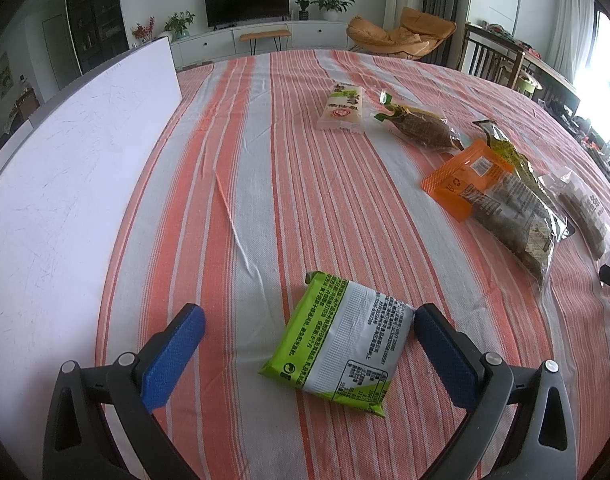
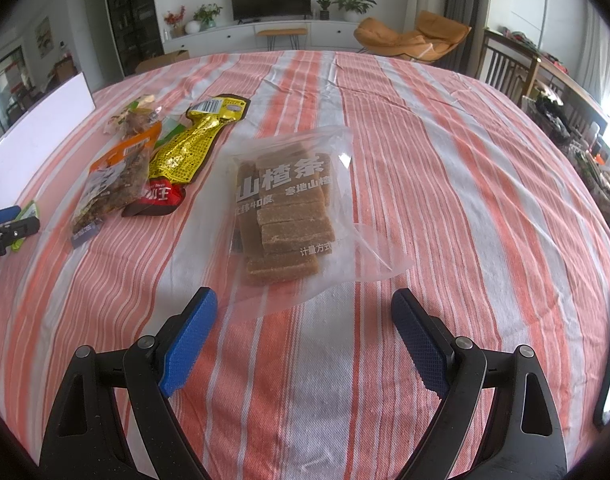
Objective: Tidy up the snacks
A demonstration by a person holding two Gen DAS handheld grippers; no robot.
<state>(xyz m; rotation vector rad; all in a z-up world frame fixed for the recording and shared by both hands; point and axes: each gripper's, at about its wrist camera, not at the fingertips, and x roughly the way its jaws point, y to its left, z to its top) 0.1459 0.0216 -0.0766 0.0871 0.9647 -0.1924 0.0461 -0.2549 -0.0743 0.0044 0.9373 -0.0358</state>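
My left gripper (image 1: 309,320) is open, low over the striped tablecloth (image 1: 265,152). A green and white snack packet (image 1: 341,344) lies between its blue fingers, close to the right finger (image 1: 441,344). Further off lie a white rice-cake pack (image 1: 345,108), a brown snack in clear wrap (image 1: 421,126) and an orange-edged bag (image 1: 493,196). My right gripper (image 2: 305,312) is open and empty, just short of a clear bag of brown hawthorn bars (image 2: 289,204). To its left lie a yellow packet (image 2: 197,140) and the orange-edged bag (image 2: 113,176).
A white board (image 1: 77,160) stands along the table's left edge. Chairs (image 2: 505,64) and a side table stand beyond the far right edge. The left gripper shows at the left edge of the right wrist view (image 2: 9,224).
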